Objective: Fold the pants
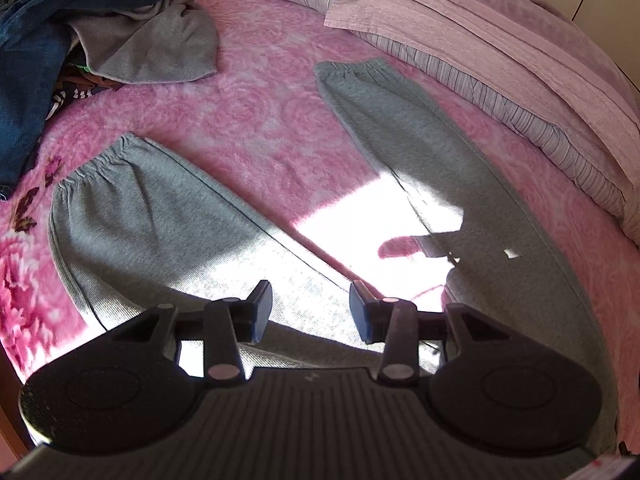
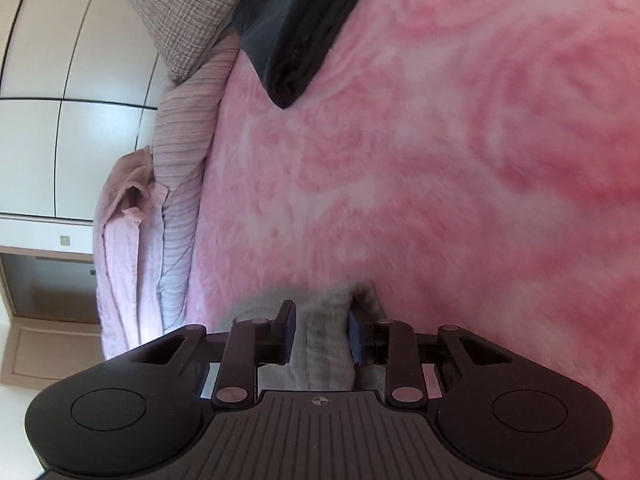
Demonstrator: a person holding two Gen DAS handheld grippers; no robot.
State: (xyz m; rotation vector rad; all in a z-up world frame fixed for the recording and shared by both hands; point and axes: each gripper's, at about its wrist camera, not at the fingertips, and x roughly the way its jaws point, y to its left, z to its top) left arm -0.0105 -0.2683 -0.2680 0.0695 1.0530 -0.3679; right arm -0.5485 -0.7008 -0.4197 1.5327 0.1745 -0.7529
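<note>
The gray pants [image 1: 168,216] lie flat on the pink blanket [image 1: 248,120] of a bed. The 2 legs spread apart like a V. One leg points to the left and ends in a bunchy cuff [image 1: 96,168]. The other leg [image 1: 404,132] points up to the right and ends in a cuff too. A bright patch of sun falls across both legs and the blanket between them.

The left gripper [image 1: 310,312] is over the spot where the 2 legs meet. Its fingers [image 1: 260,310] are apart and nothing is between them.

The right gripper [image 2: 320,332] is low over the blanket, at a part of the gray pants [image 2: 324,344]. The gray cloth sits between its 2 fingers [image 2: 286,332]. The fingers look close to the cloth on both sides, but I cannot tell if they pinch it tight.

A pile of clothes [image 1: 92,28] sits at the far left of the bed, with blue jeans and a gray top. Striped pillows [image 1: 480,64] and a pink cover lie along the far right side. In the right view a dark cloth [image 2: 288,28] lies on the blanket near a pillow [image 2: 180,8]. White closet doors [image 2: 72,100] stand behind the bed.
</note>
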